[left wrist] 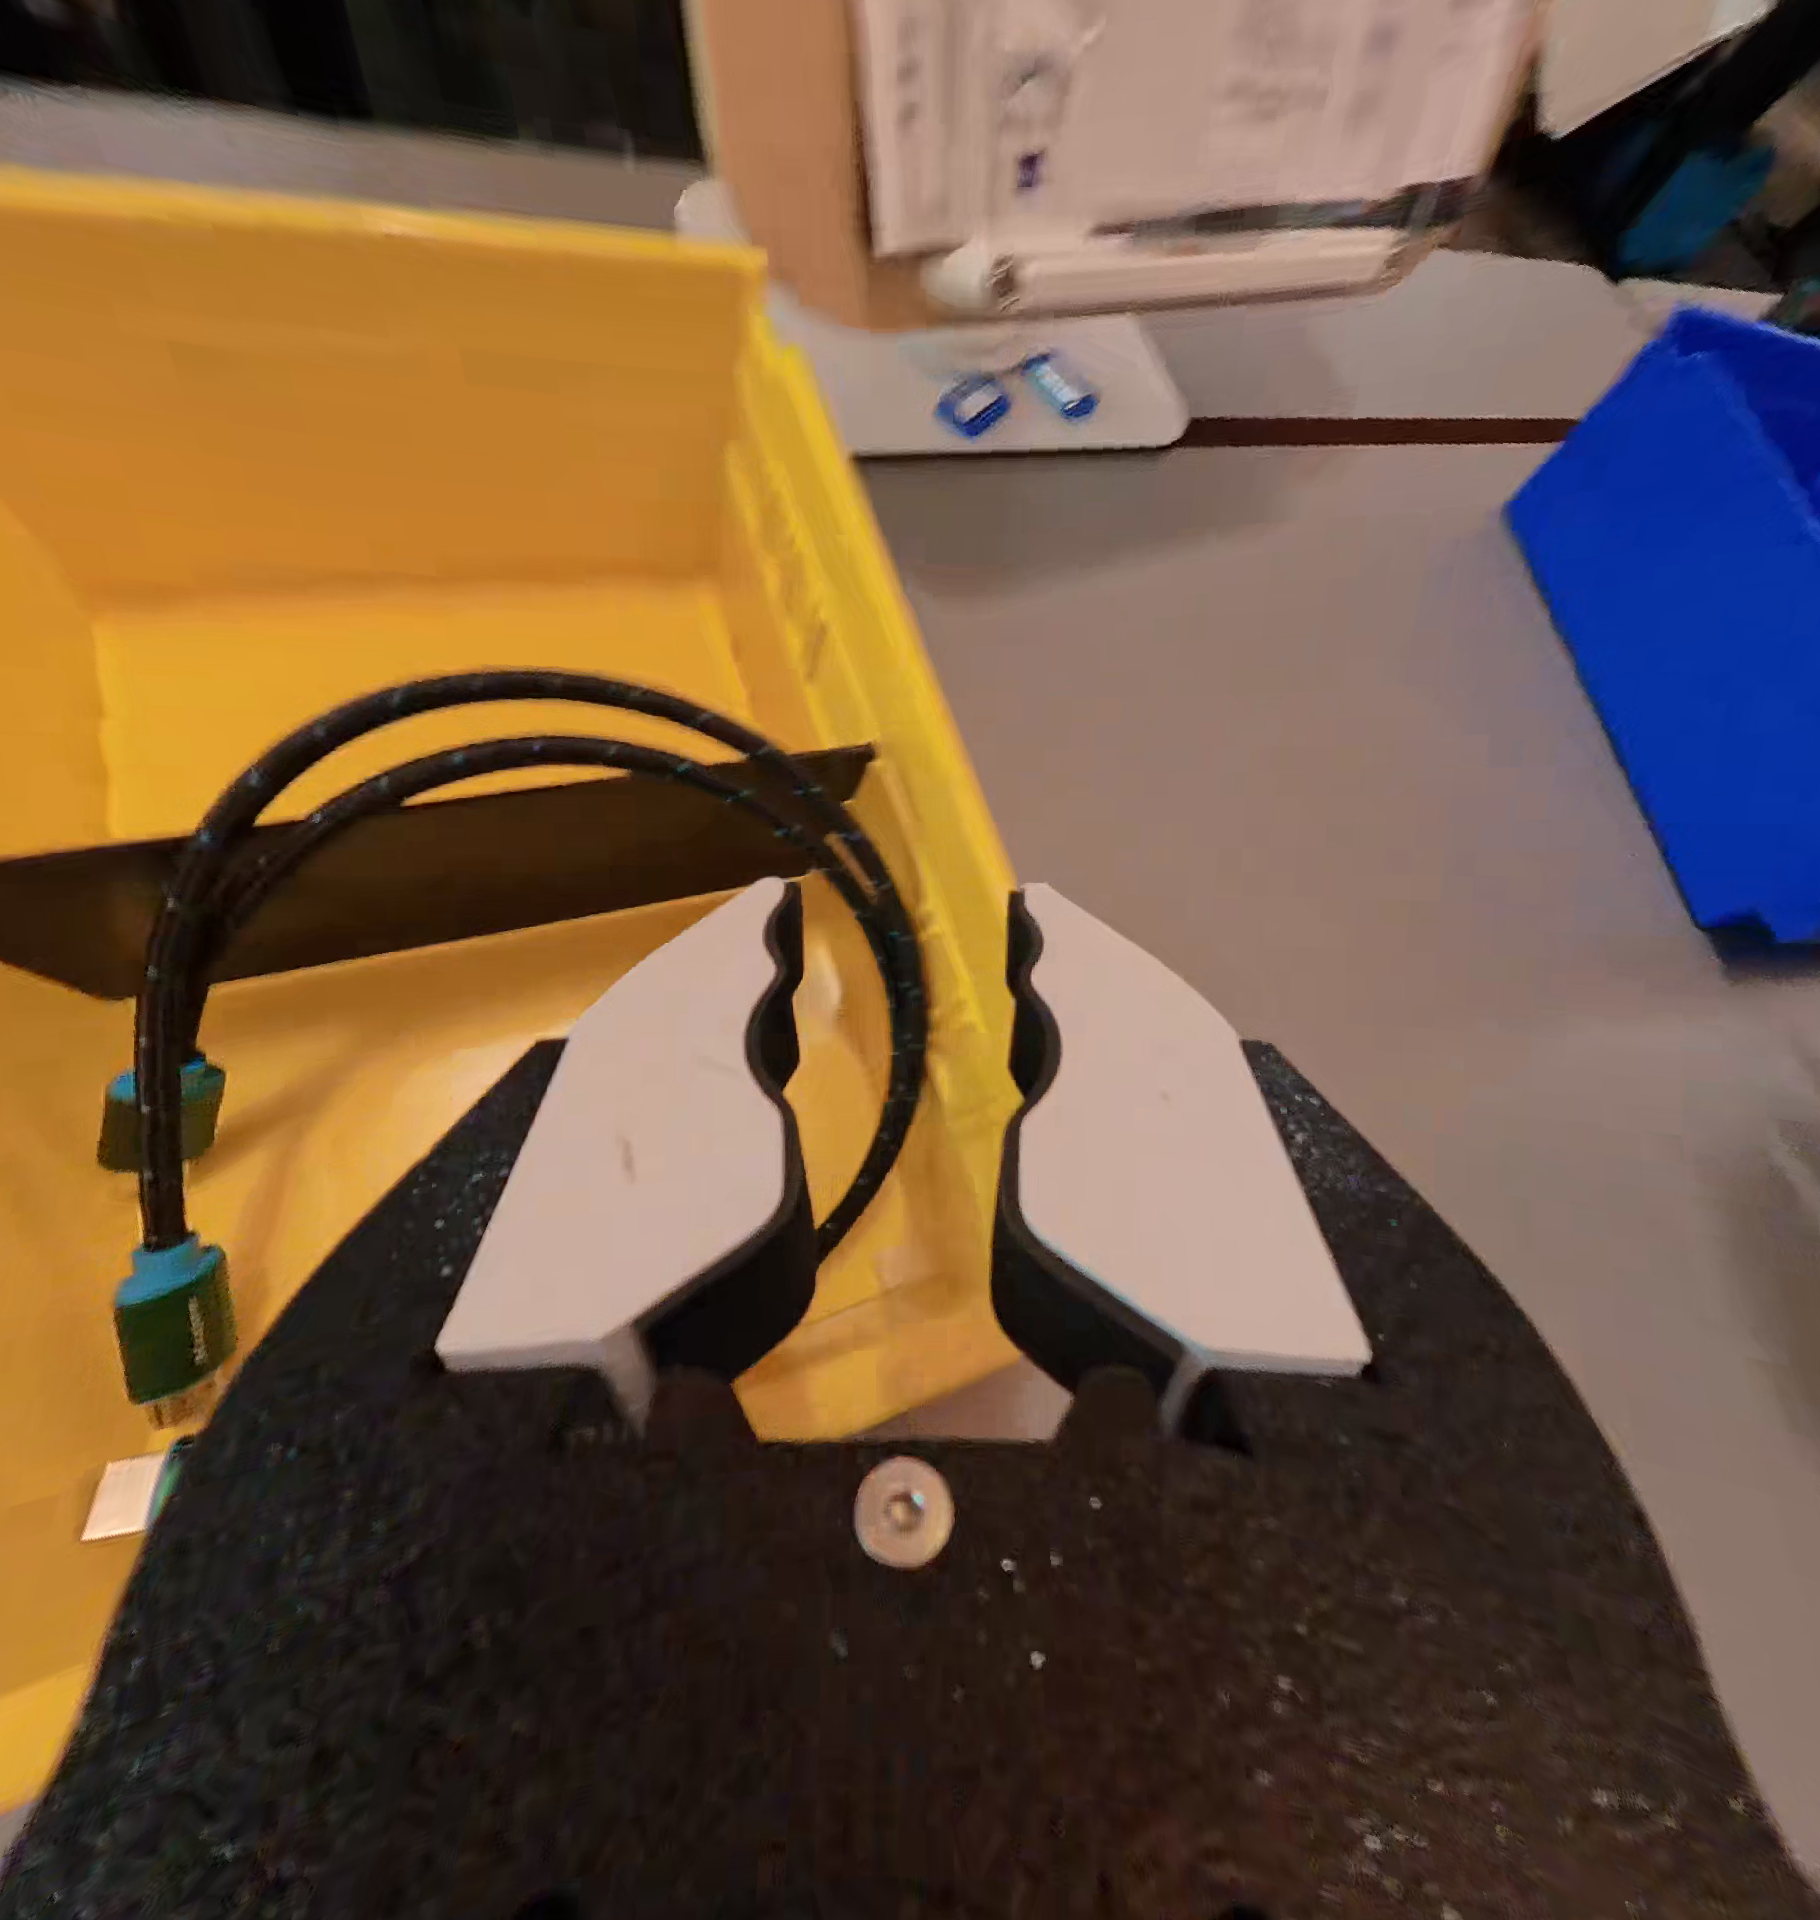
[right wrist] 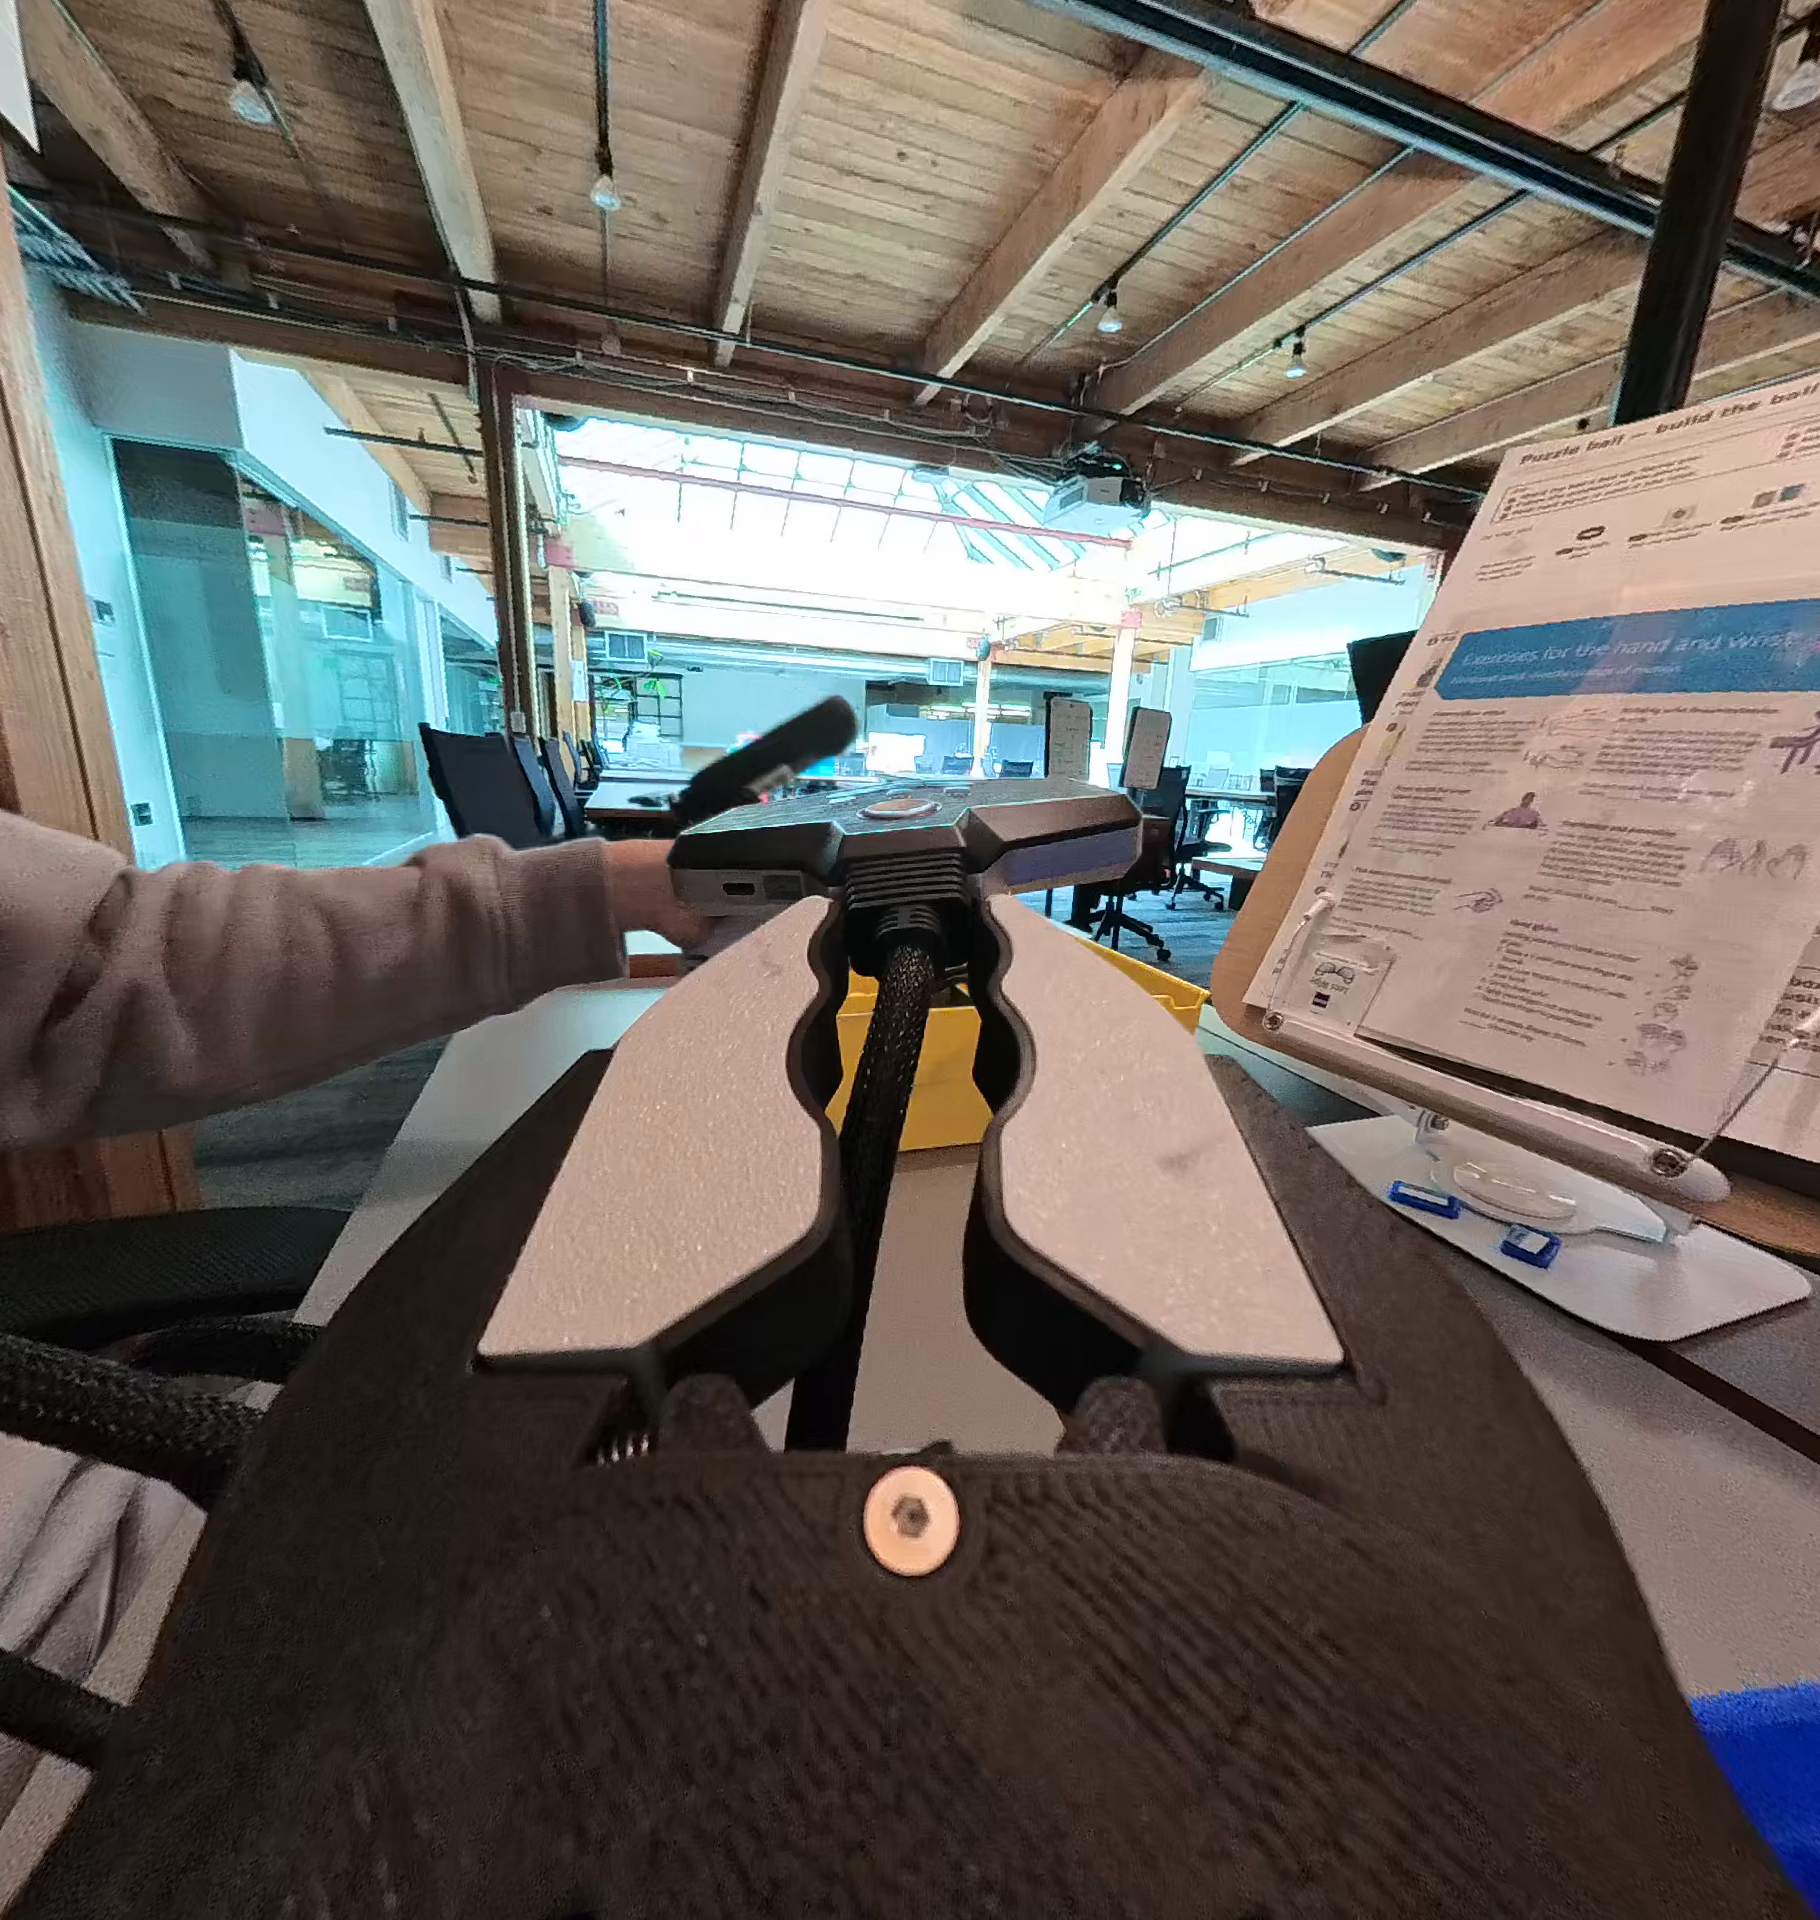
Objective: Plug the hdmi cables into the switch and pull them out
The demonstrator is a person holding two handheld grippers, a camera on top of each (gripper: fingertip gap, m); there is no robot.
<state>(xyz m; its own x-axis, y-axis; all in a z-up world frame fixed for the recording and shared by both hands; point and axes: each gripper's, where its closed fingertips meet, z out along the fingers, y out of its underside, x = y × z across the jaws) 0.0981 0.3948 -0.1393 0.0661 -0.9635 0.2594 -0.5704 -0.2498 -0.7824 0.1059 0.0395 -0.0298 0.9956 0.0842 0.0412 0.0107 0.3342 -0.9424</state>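
Observation:
A black braided HDMI cable (left wrist: pixel 532 696) lies looped in the yellow bin (left wrist: pixel 366 312), over a black divider (left wrist: pixel 470 873). Its two green-teal plugs (left wrist: pixel 173 1325) rest at the bin's left. My left gripper (left wrist: pixel 906 899) is open and empty, above the bin's right wall, with the cable loop below its left finger. My right gripper (right wrist: pixel 908 914) is shut on the ribbed neck of the switch's own braided cable (right wrist: pixel 875 1122). It holds the dark grey switch (right wrist: pixel 906 821) up in the air, level, with a side port showing.
A blue bin (left wrist: pixel 1716 644) sits on the grey table at the right. A white document stand (right wrist: pixel 1612 831) with papers is at the back right, with small blue items on its base (left wrist: pixel 973 405). A grey-sleeved arm (right wrist: pixel 262 956) reaches in from the left, over the yellow bin (right wrist: pixel 937 1091).

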